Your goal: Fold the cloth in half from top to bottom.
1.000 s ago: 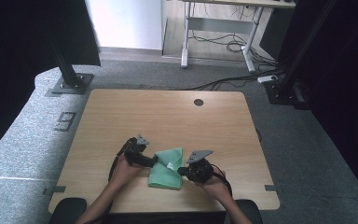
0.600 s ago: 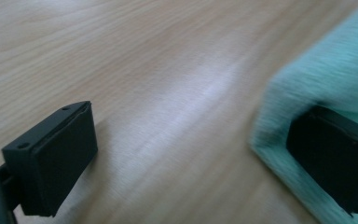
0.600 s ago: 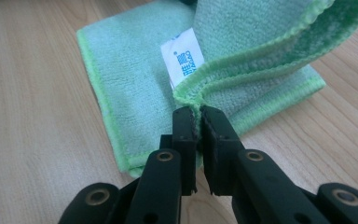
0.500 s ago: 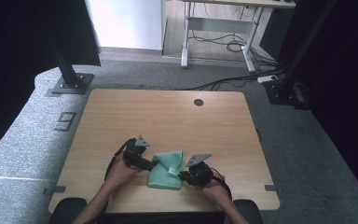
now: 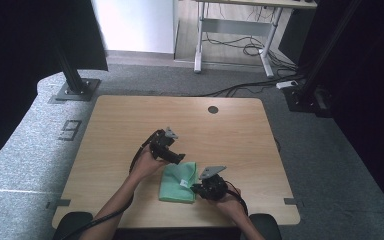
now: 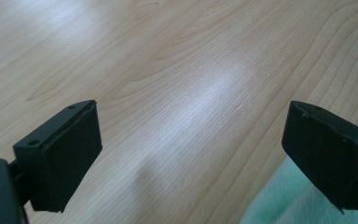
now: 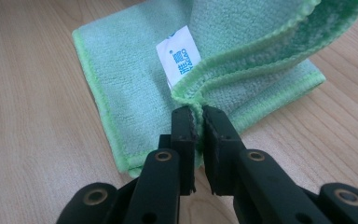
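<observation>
Cloth [image 7: 135, 88] near the desk's [image 5: 130, 125] front edge is pinched by the right hand-held gripper [image 7: 198, 122], while the left hand-held gripper [image 6: 191, 154] gapes empty.

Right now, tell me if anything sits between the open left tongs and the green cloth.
Nothing visible does. The left tongs hang open over bare table, the green cloth just beside one jaw. The right tongs are shut on its edge.

Left gripper [image 5: 179, 159] jaws spread wide; right gripper [image 5: 194, 188] jaws pinched together.
</observation>
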Demonstrator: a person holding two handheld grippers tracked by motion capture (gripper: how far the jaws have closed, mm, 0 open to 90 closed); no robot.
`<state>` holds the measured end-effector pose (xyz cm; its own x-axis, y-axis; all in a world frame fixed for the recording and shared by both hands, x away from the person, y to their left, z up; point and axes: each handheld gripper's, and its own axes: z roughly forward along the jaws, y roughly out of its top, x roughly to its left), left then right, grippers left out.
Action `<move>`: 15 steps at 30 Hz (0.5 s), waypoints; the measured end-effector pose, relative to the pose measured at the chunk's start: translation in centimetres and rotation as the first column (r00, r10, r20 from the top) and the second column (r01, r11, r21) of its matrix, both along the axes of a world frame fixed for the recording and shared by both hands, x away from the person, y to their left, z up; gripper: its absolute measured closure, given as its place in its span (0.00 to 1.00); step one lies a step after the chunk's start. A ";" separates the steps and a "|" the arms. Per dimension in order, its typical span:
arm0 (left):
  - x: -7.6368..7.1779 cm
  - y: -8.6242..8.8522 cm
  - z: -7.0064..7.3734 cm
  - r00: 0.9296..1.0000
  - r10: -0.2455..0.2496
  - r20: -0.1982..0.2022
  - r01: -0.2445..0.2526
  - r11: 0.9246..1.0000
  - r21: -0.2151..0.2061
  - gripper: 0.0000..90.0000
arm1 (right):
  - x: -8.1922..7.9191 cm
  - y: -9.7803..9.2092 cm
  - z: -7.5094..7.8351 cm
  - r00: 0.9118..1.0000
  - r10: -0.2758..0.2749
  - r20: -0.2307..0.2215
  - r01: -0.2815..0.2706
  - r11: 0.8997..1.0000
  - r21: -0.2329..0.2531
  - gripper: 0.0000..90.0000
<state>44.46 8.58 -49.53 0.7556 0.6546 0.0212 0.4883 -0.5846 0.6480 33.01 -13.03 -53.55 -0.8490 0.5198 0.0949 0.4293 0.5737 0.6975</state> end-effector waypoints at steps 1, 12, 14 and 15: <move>0.2 -0.3 -0.3 1.000 -0.017 -0.020 0.017 1.000 0.002 0.06 | 0.0 0.0 0.0 1.000 0.000 0.001 0.000 1.000 -0.001 0.91; -1.7 1.3 -0.7 0.992 -0.090 -0.087 0.089 0.996 -0.019 0.07 | -0.3 0.0 0.2 1.000 0.004 -0.001 -0.004 1.000 0.011 0.85; -2.1 1.7 -0.7 0.991 -0.100 -0.086 0.099 0.995 -0.014 0.07 | -0.4 -0.1 0.4 1.000 0.004 0.005 -0.004 1.000 0.008 0.78; -2.4 1.9 -0.7 0.991 -0.103 -0.088 0.103 0.995 -0.014 0.07 | -0.6 -0.3 0.7 1.000 -0.005 0.020 0.005 1.000 -0.001 0.69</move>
<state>42.09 10.51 -50.22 0.8177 0.5731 -0.0549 0.4817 -0.6288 0.6104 32.37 -13.33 -52.81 -0.8483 0.5239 0.0773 0.4181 0.5728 0.7051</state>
